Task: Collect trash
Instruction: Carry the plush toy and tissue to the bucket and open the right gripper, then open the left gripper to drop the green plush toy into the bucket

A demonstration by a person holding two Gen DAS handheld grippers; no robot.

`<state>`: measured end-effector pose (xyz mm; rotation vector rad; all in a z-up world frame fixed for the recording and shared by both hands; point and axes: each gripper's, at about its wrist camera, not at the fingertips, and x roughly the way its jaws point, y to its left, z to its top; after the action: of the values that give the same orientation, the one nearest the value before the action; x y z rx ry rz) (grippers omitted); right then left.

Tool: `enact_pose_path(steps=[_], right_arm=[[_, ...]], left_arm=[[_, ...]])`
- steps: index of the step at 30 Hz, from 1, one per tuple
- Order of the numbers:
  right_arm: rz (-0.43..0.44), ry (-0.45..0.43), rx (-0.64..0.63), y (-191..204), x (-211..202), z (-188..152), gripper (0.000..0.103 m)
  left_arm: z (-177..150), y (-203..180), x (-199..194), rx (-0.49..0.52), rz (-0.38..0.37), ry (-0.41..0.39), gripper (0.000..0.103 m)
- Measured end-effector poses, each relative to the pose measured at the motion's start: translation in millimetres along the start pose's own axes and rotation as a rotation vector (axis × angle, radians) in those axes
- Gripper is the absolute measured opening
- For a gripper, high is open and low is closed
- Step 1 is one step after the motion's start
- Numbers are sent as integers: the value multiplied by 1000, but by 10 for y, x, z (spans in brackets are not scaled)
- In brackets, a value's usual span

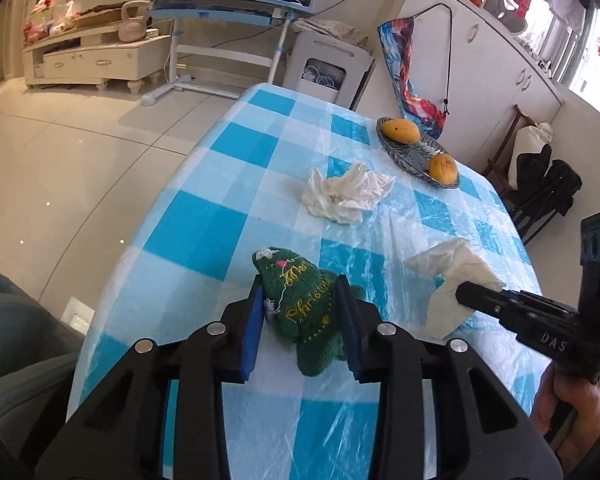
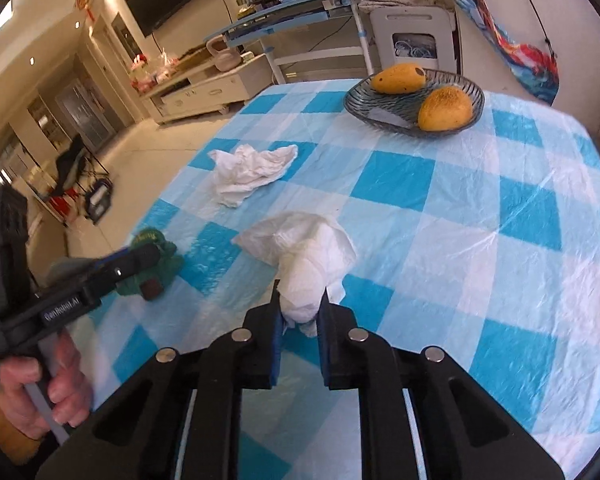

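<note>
My left gripper is shut on a green knitted Christmas-tree toy that rests on the blue checked tablecloth; the toy also shows in the right wrist view. My right gripper is shut on a crumpled white tissue, which also shows in the left wrist view. A second crumpled white tissue lies loose further out on the table, and it shows in the right wrist view too.
A dark glass dish holds two mangoes at the far side of the table. Beyond the table stand a blue desk, a white bin and white cabinets. A chair with dark clothes stands at the right.
</note>
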<state>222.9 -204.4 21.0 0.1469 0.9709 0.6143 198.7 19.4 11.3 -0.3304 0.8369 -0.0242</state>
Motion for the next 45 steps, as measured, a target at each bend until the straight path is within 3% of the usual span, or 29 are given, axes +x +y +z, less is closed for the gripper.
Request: enact_pose_path(steps=[2,5,10,19,29,32,34,36,40,45], right_arm=[[135,-25,104,-76,-102,-81,16],[248,-45,213,-136,-207,-229,16],[303,-56,264,-35,-346,-486,16],[256,13,67,528,-549,-895,16],[156,211,-135,983,-426,-1504,19],[123,251,-170,1024,-342,-1619,26],[98,260,-184,1023,-296,-1635,37],[73,268,-187,996,-236,-1635,56],[40,232,-149,891,-224,-1592,60],[1,108,-70,775,-361,-1533,71]], left_arm=[[-103,92,-119,-24,-22,2,33],[-253,187,-251,-47,-37,0,33],[-472,239,-416,-49,-60,1,33],[-814,258,-730,-28,-81,-4,33],[-1146,274,-1026,-12,-103,0,33],[-1231,263,-1082,-2,-106,7,33],[-1288,242,-1119,11,-105,12,33],[-1353,216,-1148,23,-102,18,33],[-1496,159,-1204,52,-92,34,33],[-1590,106,-1264,86,-89,35,33]])
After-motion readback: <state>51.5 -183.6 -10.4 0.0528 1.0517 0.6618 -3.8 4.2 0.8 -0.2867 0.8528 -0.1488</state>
